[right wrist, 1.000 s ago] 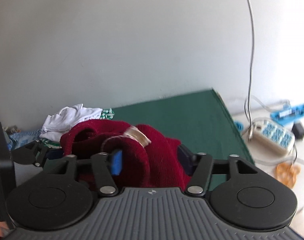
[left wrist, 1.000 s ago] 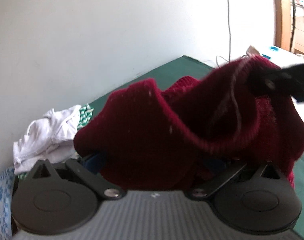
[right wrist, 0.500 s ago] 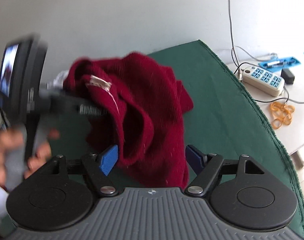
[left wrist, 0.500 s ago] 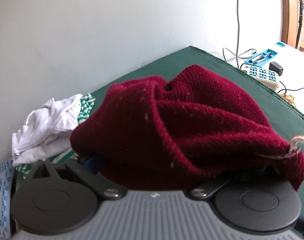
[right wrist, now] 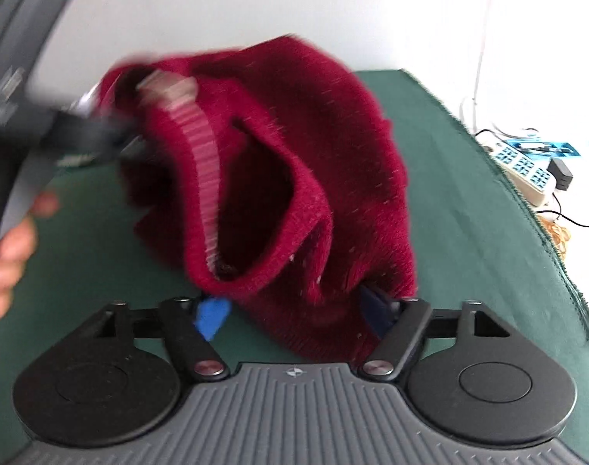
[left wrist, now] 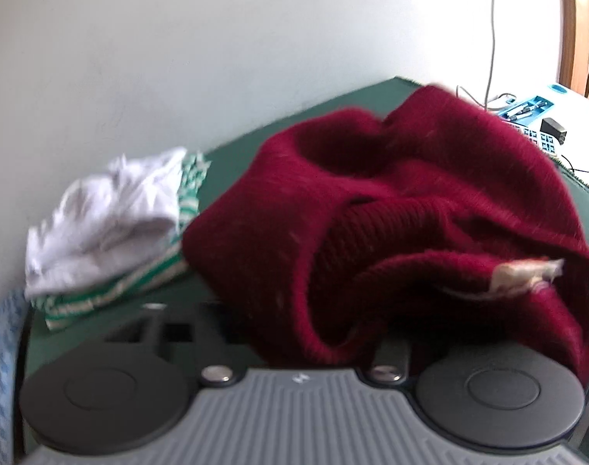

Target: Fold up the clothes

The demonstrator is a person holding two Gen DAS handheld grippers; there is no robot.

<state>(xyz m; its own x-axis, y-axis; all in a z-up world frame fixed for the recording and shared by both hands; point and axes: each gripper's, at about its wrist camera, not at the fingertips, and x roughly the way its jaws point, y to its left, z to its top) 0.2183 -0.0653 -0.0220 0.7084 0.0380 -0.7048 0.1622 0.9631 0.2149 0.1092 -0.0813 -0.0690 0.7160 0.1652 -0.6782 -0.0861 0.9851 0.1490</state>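
A maroon knit sweater [left wrist: 410,193] is bunched over my left gripper [left wrist: 302,310] and hides its fingers; a pale label [left wrist: 526,271] sticks out at the right. In the right wrist view the sweater [right wrist: 313,135] hangs above the green table cloth [right wrist: 468,213] from the blurred left gripper [right wrist: 112,135], which is shut on its collar edge. My right gripper [right wrist: 294,310] stands open, its blue pads [right wrist: 213,316] wide apart with the sweater's lower folds sagging between them.
A crumpled white garment [left wrist: 112,213] lies on a green-striped one [left wrist: 112,290] at the back left by the wall. A power strip [right wrist: 522,166] and cables sit past the table's right edge. A hand [right wrist: 7,252] grips the left tool.
The right gripper has let go of the sweater and dropped below it. The left gripper has closed on the sweater, which now hangs lower and more bunched.
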